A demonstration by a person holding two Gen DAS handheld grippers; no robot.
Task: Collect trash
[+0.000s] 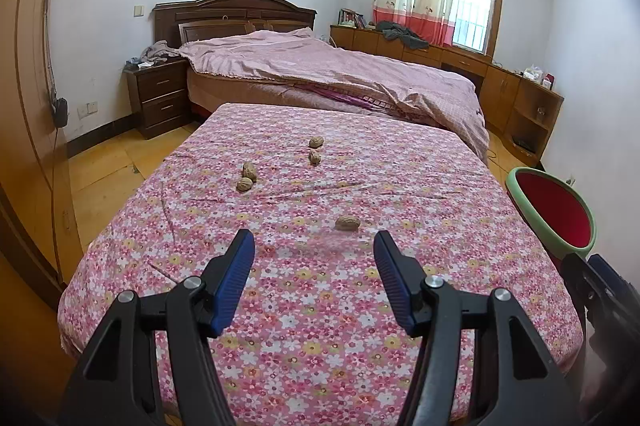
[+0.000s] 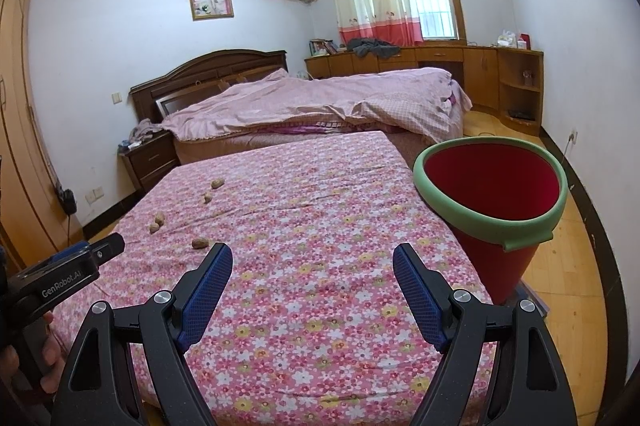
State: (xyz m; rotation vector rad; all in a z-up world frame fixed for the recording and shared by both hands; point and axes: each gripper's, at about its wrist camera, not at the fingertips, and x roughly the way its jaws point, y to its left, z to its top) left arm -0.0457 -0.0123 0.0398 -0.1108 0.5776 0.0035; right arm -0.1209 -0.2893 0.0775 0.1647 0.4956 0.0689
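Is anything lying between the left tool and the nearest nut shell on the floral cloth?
Nothing: in the left wrist view only bare floral cloth separates the open left tool from the nearest nut shell.

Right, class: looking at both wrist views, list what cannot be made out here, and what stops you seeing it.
- Red bin: its bottom, both views; its own wall and rim block it.
- Bin's base, right wrist view: behind the right tool.
- Nut shells: too small to tell whole from cracked.
- Left tool: handle cut off by the frame edge.
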